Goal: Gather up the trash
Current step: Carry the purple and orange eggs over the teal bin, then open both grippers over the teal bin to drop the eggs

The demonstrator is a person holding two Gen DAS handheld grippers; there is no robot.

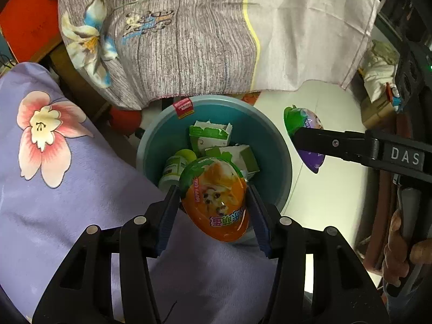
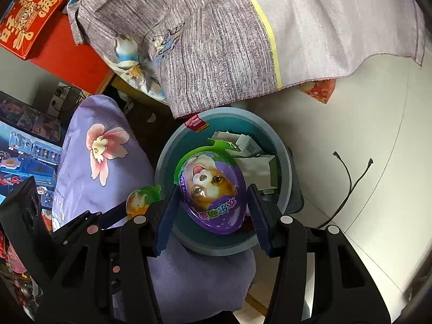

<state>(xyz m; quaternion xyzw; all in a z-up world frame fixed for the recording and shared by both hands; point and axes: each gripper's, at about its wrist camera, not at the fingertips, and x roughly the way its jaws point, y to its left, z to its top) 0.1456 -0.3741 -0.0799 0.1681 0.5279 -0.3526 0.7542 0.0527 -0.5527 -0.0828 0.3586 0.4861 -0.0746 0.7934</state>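
Observation:
My left gripper (image 1: 213, 197) is shut on an orange egg-shaped pack (image 1: 214, 202) with a dog picture, held over the near rim of a blue-green round bin (image 1: 272, 140). Inside the bin lie torn green-and-white cartons (image 1: 210, 135) and a small green bottle (image 1: 172, 170). My right gripper (image 2: 212, 202) is shut on a purple egg-shaped pack (image 2: 213, 191), also above the bin (image 2: 283, 162). In the left wrist view the right gripper's finger (image 1: 337, 143) and the purple pack (image 1: 303, 124) hang just right of the bin. The orange pack (image 2: 140, 201) shows at the left in the right wrist view.
A lilac flowered cushion (image 1: 54, 162) lies left of the bin and under my grippers. A grey flowered bedsheet (image 1: 189, 40) hangs over the bin's far rim. Red boxes (image 2: 29, 19) stand far left. A black cable (image 2: 348, 189) lies on the white floor (image 2: 364, 121) to the right.

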